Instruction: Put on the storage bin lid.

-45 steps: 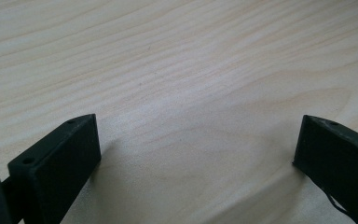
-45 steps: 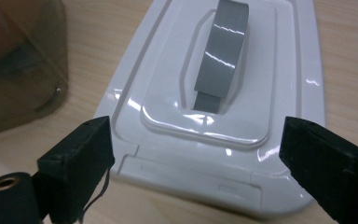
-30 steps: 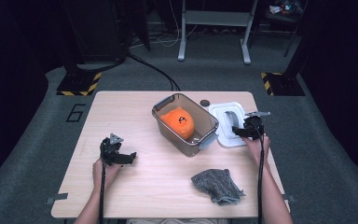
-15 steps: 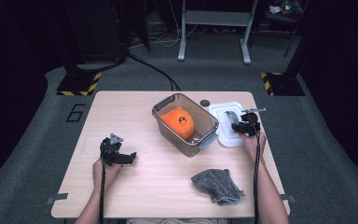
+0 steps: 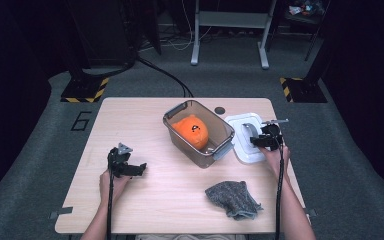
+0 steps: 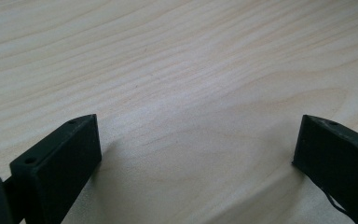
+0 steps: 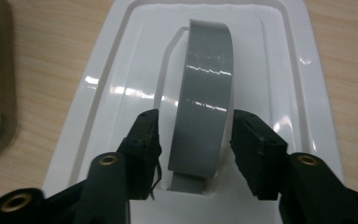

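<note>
My right gripper point(image 5: 258, 141) hangs over a white lid point(image 5: 241, 151) lying on the table to the right of the bin. In the right gripper view its black jaws point(image 7: 195, 135) stand on either side of the lid's raised grey handle point(image 7: 206, 93), with a thin gap on each side. They have just been opening, and the handle is still between them. My left gripper point(image 5: 138, 169) rests low over the bare wooden table at the front left. Its jaws point(image 6: 196, 140) are spread wide with nothing between them.
A translucent bin point(image 5: 179, 111) with an orange plush toy point(image 5: 191, 132) inside stands at the table's middle, tilted diagonally. A crumpled grey cloth point(image 5: 232, 199) lies near the front right edge. A small dark disc point(image 5: 220, 110) sits behind the bin.
My right gripper has shifted slightly over the white lid. The left hand and gripper have stayed where they were.
</note>
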Action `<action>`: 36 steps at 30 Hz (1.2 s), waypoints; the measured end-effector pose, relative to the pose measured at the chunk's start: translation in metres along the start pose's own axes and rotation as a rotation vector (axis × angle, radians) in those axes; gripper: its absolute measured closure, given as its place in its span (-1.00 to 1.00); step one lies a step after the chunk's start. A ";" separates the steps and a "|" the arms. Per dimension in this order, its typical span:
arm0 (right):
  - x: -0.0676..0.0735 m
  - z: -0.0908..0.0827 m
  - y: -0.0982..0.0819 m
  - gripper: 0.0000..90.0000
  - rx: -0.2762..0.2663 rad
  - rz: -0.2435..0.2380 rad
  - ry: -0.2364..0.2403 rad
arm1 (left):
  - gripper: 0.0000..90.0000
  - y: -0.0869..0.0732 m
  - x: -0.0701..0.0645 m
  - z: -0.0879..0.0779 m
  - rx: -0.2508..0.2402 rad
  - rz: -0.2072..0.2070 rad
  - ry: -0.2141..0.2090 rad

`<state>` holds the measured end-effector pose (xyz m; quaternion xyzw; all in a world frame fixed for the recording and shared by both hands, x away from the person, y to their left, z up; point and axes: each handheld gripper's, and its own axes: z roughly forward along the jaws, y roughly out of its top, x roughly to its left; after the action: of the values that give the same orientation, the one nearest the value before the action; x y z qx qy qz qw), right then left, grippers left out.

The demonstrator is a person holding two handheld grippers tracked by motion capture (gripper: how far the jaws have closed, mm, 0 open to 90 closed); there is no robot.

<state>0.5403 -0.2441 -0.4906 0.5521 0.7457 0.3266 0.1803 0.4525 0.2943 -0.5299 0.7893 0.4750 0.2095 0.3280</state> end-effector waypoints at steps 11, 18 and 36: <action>0.004 0.018 0.025 0.10 0.008 -0.025 -0.016 | -1.00 0.000 0.000 0.000 -0.002 0.001 0.001; 0.001 0.021 0.029 0.38 0.010 -0.008 -0.012 | -1.00 0.000 0.000 0.000 -0.001 0.001 0.000; 0.006 0.008 0.029 0.48 -0.025 0.008 0.009 | -1.00 0.000 -0.001 0.000 -0.001 0.005 -0.002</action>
<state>0.5641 -0.2313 -0.4756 0.5513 0.7401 0.3392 0.1824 0.4522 0.2937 -0.5298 0.7904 0.4725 0.2099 0.3285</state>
